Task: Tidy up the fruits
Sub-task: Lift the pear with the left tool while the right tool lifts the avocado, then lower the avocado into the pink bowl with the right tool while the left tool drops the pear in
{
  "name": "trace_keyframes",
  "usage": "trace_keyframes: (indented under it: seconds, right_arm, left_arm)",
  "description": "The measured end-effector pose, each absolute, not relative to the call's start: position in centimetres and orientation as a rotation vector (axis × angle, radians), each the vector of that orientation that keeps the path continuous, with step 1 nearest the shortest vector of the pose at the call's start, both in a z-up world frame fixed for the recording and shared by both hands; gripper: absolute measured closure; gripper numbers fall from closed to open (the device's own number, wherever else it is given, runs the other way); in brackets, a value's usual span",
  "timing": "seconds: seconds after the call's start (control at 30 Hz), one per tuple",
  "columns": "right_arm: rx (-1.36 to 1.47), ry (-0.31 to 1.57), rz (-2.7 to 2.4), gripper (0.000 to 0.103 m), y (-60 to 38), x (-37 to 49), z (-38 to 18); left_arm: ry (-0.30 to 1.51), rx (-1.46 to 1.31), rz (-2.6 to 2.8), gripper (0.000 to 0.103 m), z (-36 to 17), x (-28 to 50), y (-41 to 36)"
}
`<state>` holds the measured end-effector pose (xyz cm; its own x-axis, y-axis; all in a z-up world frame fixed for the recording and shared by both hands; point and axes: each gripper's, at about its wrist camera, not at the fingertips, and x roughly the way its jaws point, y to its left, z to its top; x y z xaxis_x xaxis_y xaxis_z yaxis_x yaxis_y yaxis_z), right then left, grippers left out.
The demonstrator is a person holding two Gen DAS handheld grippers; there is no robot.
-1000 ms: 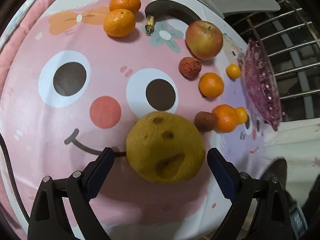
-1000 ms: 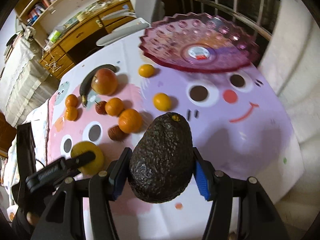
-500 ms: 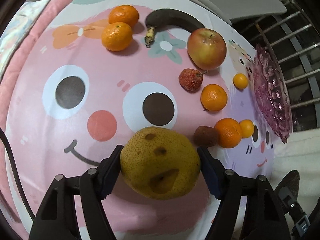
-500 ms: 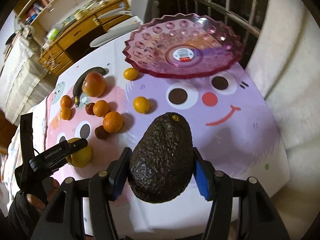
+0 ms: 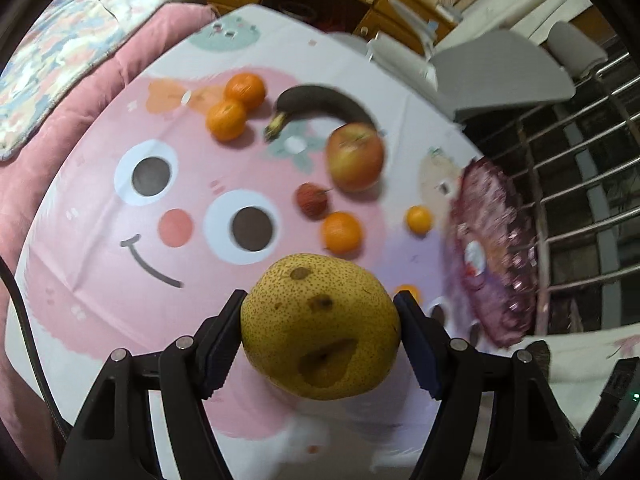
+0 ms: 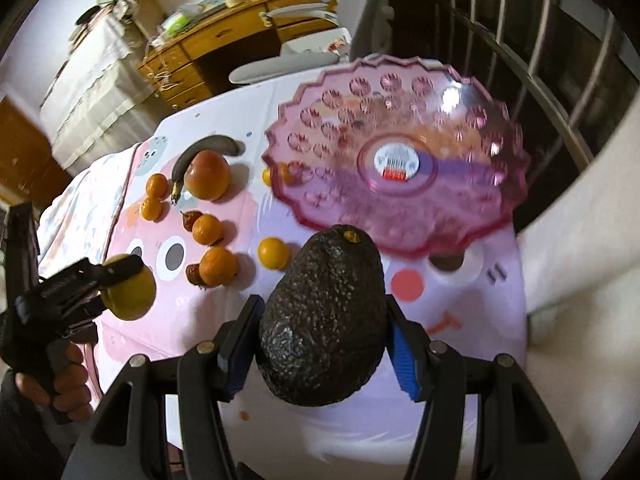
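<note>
Left wrist view: the left tongs [image 5: 320,332] clamp a spotted yellow pear [image 5: 320,326] above the worktop [image 5: 100,264]. The right tongs [image 6: 324,340] grip a dark avocado [image 6: 326,316] just before the pink glass dish [image 6: 400,160].

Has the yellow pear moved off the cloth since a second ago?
Yes. The left gripper has lifted the pear clear of the tablecloth, toward the pink dish.
</note>
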<state>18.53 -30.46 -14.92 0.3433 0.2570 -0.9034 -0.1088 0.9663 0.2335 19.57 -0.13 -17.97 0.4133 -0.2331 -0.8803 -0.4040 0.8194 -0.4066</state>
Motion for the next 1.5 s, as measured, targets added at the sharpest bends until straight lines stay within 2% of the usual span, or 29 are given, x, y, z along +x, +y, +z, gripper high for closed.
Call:
trace_keyframes:
  seconds: [0.23,0.5,0.93,1.5]
  right_arm:
    - [0.076,1.138,0.319,0.044,-33.5,21.6,-14.2]
    - [0.030,1.143,0.330,0.044,-36.6,25.3,-15.5]
    - [-0.030,1.239,0.324,0.044,-38.0,29.5,-19.0]
    - [0.025,1.284,0.335,0.043,-39.5,31.0,-20.6]
  left_arm:
    - [1.061,-0.604,0.083,0.031,-14.2,20.8,-5.6]
    - [1.065,-0.516,0.022,0.031,-13.3,24.5,-12.0]
    - [1.174,-0.343,0.022,0.031,-17.0,31.2,-19.2]
    - [1.274,-0.311,0.009,0.031,-20.2,33.3,-21.6]
